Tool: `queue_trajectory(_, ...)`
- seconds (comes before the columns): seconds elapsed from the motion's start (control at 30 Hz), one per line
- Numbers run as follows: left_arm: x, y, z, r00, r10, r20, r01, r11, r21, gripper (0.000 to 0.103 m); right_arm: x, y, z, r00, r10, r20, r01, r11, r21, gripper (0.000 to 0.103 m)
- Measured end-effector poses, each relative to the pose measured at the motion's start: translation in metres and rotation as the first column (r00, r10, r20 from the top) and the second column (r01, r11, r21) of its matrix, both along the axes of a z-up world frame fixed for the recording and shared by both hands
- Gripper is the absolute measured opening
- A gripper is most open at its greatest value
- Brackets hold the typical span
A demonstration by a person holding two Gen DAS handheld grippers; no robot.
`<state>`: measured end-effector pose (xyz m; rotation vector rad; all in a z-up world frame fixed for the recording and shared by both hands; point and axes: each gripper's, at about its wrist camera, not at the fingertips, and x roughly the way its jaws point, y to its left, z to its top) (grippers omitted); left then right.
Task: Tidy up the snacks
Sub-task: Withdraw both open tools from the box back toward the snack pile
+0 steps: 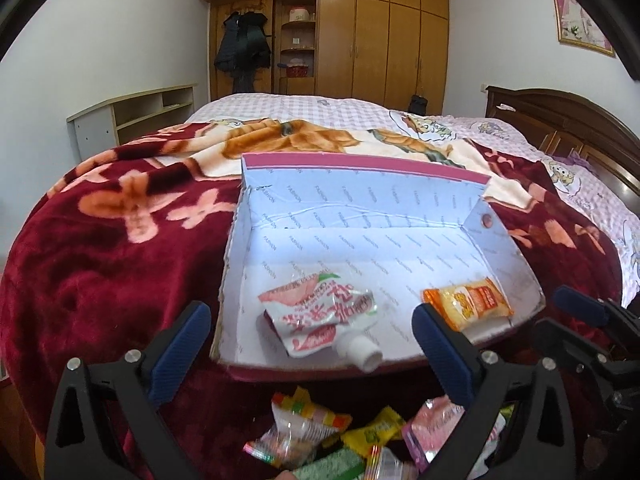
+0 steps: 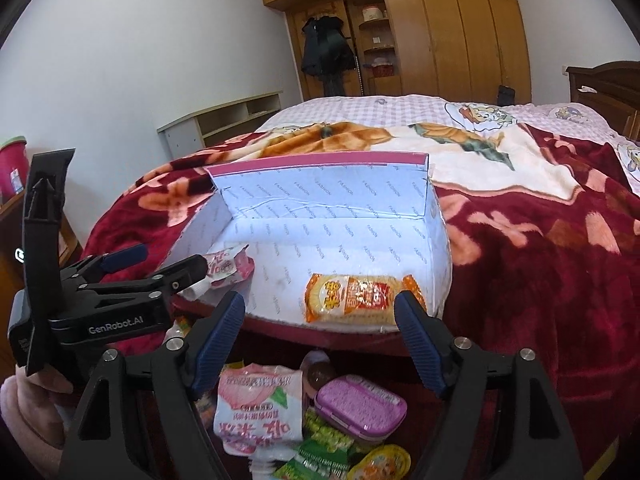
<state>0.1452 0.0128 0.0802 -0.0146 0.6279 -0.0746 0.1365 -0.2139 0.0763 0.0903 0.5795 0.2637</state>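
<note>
Left wrist view, left to right: my left gripper [image 1: 312, 336] is spread wide, nothing between the pads. Its left finger [image 1: 180, 344] sits over the red blanket [image 1: 100, 248], just outside the left wall of the open box [image 1: 360, 196]. The right finger [image 1: 440, 344] is at lower centre-right, over the box's near edge. Between the two, on the box floor, lies the pink spouted pouch [image 1: 320, 320], cap toward the lower edge, clear of both pads. Right of the right finger, the orange cracker packet [image 1: 468, 304] lies in the box's lower right corner. Loose snack pile [image 1: 340, 436] along the bottom edge, below the box.

Right wrist view, left to right: the left gripper shows side-on at centre left, tips at the pouch end of the box. My right gripper [image 2: 320, 332] is spread, empty. The cracker packet [image 2: 360, 296] lies in the box [image 2: 320, 200] just above the gap between my fingers, no contact. Snack pile [image 2: 304, 420] at bottom centre, between my fingers and below the box.
</note>
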Motion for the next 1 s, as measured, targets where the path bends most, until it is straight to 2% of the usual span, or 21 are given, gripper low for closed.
queue_trajectory(0.17,-0.015,0.007,0.001,1.000,0.008,-0.010,-0.008,1.000,-0.022,0.103,-0.014,0.000,0.000,1.000,-0.008,0.003,0.008,1.000,0.002,0.079)
queue_trajectory(0.47,-0.038,0.023,-0.005,0.998,0.052,-0.023,-0.052,0.999,-0.014,0.103,-0.041,0.001,-0.003,1.000,-0.013,0.010,0.013,1.000,0.020,0.079)
queue_trajectory(0.7,-0.052,0.032,-0.013,0.997,0.063,-0.047,-0.065,0.997,-0.039,0.103,-0.058,-0.001,-0.011,1.000,-0.013,-0.009,0.013,0.999,0.045,0.079)
queue_trajectory(1.0,-0.064,0.032,-0.025,0.996,0.068,-0.066,-0.070,0.997,-0.036,0.103,-0.071,-0.003,-0.022,0.999,-0.021,-0.038,0.023,0.999,0.046,0.079)
